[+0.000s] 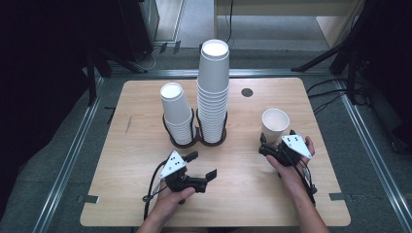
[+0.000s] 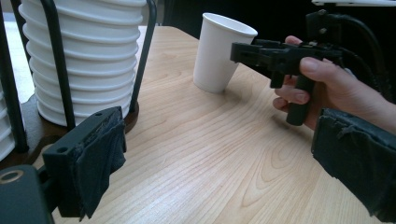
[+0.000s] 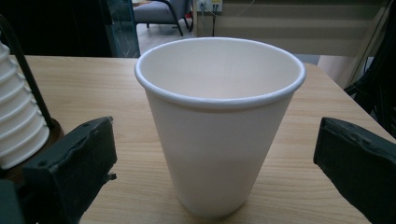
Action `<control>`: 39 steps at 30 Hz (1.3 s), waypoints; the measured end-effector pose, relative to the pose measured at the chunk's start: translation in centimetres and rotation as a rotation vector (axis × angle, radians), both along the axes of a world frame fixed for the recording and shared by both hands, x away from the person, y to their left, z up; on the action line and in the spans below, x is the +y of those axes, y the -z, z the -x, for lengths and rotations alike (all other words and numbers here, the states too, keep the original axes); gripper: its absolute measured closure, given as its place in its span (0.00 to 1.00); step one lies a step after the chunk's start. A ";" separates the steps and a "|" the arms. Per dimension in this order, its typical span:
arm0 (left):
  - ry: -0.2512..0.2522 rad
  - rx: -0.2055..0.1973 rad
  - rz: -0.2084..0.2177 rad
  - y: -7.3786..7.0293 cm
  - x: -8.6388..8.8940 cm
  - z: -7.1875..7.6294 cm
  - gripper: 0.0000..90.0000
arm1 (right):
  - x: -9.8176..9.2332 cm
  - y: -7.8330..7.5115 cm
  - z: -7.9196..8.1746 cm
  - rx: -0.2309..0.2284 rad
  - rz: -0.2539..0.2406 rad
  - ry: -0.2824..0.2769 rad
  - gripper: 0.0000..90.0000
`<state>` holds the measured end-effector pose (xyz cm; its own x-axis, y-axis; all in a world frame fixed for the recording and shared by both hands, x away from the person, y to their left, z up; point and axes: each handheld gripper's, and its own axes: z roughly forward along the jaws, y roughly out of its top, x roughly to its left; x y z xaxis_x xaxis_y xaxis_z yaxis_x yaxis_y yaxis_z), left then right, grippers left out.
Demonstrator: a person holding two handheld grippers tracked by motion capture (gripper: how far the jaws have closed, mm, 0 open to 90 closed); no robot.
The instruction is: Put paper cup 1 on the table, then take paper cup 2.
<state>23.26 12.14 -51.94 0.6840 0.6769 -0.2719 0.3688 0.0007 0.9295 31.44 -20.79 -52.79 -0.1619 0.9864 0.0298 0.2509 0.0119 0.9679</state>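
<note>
A single white paper cup [image 1: 275, 124] stands upright on the right part of the wooden table [image 1: 145, 194]. My right gripper [image 1: 277, 137] sits just behind it, open, one jaw on each side of the cup [image 3: 219, 126] without touching it. The left gripper view shows that cup [image 2: 219, 51] with the right gripper [image 2: 243, 52] beside it in a hand. My left gripper [image 1: 202, 165] rests at the front middle, open, with bare wood between its jaws [image 2: 219, 158].
Two stacks of white cups stand in a dark wire holder [image 1: 194, 141] at the table's middle: a short stack [image 1: 176, 114] and a tall stack [image 1: 214, 92]. The tall stack [image 2: 84, 60] is close to my left gripper. A round dark grommet [image 1: 247, 92] sits at the back.
</note>
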 end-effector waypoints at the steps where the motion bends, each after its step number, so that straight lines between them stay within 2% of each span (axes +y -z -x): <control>1: 0.000 0.001 0.001 0.0 0.0 0.0 0.04 | -0.1 -0.1 0.2 -0.002 -0.001 -0.001 0.00; 8: -0.003 0.000 -0.001 0.0 0.0 0.0 0.04 | -0.4 -1.7 1.7 -0.036 -0.014 -0.018 0.00; 19: -0.007 -0.001 -0.003 0.1 -0.2 -0.1 0.04 | 0.0 -5.9 3.0 -0.097 -0.041 -0.046 0.00; 32: -0.021 -0.001 0.001 0.0 0.1 0.0 0.04 | 2.4 -9.5 2.8 -0.143 -0.065 -0.103 0.00; 39: -0.031 -0.010 -0.001 -0.1 0.1 0.0 0.04 | 3.7 -11.2 2.4 -0.152 -0.079 -0.127 0.00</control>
